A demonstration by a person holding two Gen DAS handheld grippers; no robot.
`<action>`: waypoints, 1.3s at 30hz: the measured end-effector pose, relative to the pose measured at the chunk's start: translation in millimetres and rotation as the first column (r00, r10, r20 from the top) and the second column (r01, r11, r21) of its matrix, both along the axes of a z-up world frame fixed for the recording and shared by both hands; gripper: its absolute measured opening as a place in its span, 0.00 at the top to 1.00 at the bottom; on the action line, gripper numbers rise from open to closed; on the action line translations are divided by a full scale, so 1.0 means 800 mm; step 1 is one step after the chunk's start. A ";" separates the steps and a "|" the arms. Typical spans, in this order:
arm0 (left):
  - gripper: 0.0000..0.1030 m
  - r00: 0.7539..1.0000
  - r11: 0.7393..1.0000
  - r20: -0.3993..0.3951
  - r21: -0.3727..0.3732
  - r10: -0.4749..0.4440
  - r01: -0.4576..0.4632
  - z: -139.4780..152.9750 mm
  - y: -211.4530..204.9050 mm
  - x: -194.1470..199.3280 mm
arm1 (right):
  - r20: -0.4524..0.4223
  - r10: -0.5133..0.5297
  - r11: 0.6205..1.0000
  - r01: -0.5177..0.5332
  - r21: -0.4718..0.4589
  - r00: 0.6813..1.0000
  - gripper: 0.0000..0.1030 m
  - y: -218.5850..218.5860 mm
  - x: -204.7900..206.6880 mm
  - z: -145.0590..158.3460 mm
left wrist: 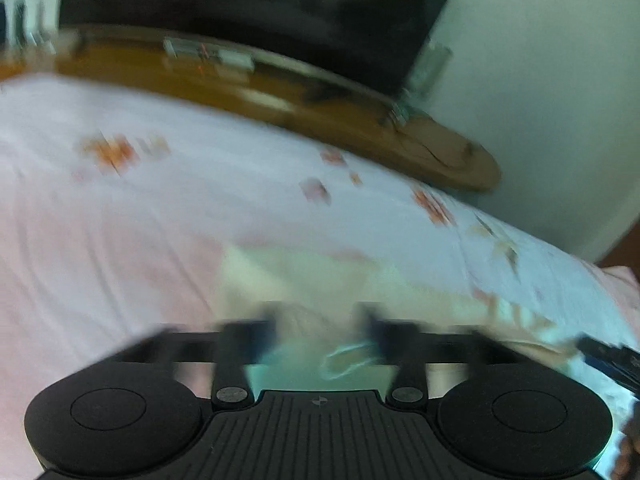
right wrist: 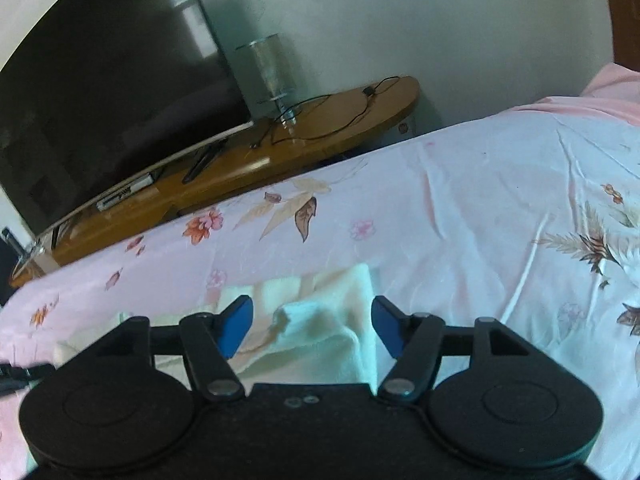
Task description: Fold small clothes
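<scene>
A small pale cream garment (right wrist: 320,320) lies rumpled on the pink floral bedsheet (right wrist: 460,220). My right gripper (right wrist: 312,326) is open, its blue pads (right wrist: 236,326) standing either side of a raised fold of the cloth, not closed on it. In the blurred left wrist view the same cream garment (left wrist: 304,280) lies just ahead of my left gripper (left wrist: 322,332), whose jaws stand apart over the cloth. The other gripper's tip (left wrist: 608,356) shows at the right edge of that view.
A curved wooden TV stand (right wrist: 248,164) runs along the far side of the bed, with a dark TV (right wrist: 100,100), a glass lamp (right wrist: 272,76) and black cables (right wrist: 344,112) on it. The pale wall (right wrist: 440,20) rises behind.
</scene>
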State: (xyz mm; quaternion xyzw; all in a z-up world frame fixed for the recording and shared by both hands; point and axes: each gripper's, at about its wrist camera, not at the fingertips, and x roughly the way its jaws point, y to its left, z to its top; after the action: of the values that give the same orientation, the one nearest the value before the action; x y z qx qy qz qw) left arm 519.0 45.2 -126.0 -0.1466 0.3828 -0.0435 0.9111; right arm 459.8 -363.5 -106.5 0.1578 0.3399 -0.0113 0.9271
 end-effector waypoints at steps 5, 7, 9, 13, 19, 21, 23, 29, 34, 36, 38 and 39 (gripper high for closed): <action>0.00 0.994 0.996 0.106 0.088 -0.025 0.015 0.028 0.010 -0.001 | -0.015 0.000 1.000 0.000 0.007 1.000 0.37 -0.005 0.007 -0.006; 0.00 0.994 0.989 0.088 0.139 -0.065 0.053 0.021 0.005 -0.001 | -0.024 0.011 1.000 -0.011 -0.009 1.000 0.37 -0.005 0.011 -0.008; 0.00 0.991 0.977 0.074 0.192 -0.109 0.093 0.010 -0.003 -0.003 | -0.033 0.023 0.999 -0.024 -0.031 0.999 0.37 -0.001 0.016 -0.011; 0.14 0.986 0.952 0.054 0.275 -0.158 0.138 -0.013 -0.024 0.005 | -0.049 0.053 0.995 -0.057 -0.079 0.997 0.38 0.006 0.026 -0.018; 0.76 0.989 0.948 0.020 0.286 -0.148 0.136 -0.029 -0.036 0.015 | -0.072 0.118 0.988 -0.124 -0.090 0.990 0.56 0.019 0.041 -0.030; 0.79 0.988 0.945 0.022 0.294 -0.156 0.142 -0.031 -0.039 0.014 | -0.069 0.134 0.985 -0.140 -0.099 0.989 0.62 0.022 0.041 -0.031; 0.79 0.985 0.942 0.050 0.302 -0.168 0.145 -0.028 -0.042 0.008 | -0.070 0.151 0.981 -0.158 -0.109 0.986 0.68 0.025 0.042 -0.031; 0.97 0.988 0.960 0.087 0.262 -0.124 0.097 -0.021 -0.040 0.011 | -0.058 0.147 0.982 -0.153 -0.110 0.987 0.91 0.022 0.045 -0.028; 0.97 0.993 0.973 0.099 0.227 -0.066 0.042 -0.022 -0.029 0.019 | 0.005 0.086 0.996 -0.085 -0.008 0.996 0.94 0.004 0.042 -0.014; 0.97 0.995 0.975 0.097 0.222 -0.040 0.017 -0.028 -0.026 0.022 | -0.020 0.067 0.997 -0.068 -0.034 0.998 0.94 0.004 0.047 -0.020; 0.97 0.995 0.978 0.097 0.210 -0.016 -0.005 -0.033 -0.025 0.025 | -0.028 0.042 0.997 -0.044 -0.066 0.999 0.95 0.005 0.046 -0.027; 0.97 0.995 0.978 0.100 0.206 -0.010 -0.011 -0.034 -0.025 0.025 | -0.019 0.028 0.998 -0.029 -0.048 0.999 0.96 0.002 0.046 -0.028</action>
State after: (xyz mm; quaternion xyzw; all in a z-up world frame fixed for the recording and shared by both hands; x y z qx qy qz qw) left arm 539.3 25.5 -152.8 -0.0488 0.3390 -0.0105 0.9395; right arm 496.3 -361.6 -128.9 0.1303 0.3501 -0.0079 0.9276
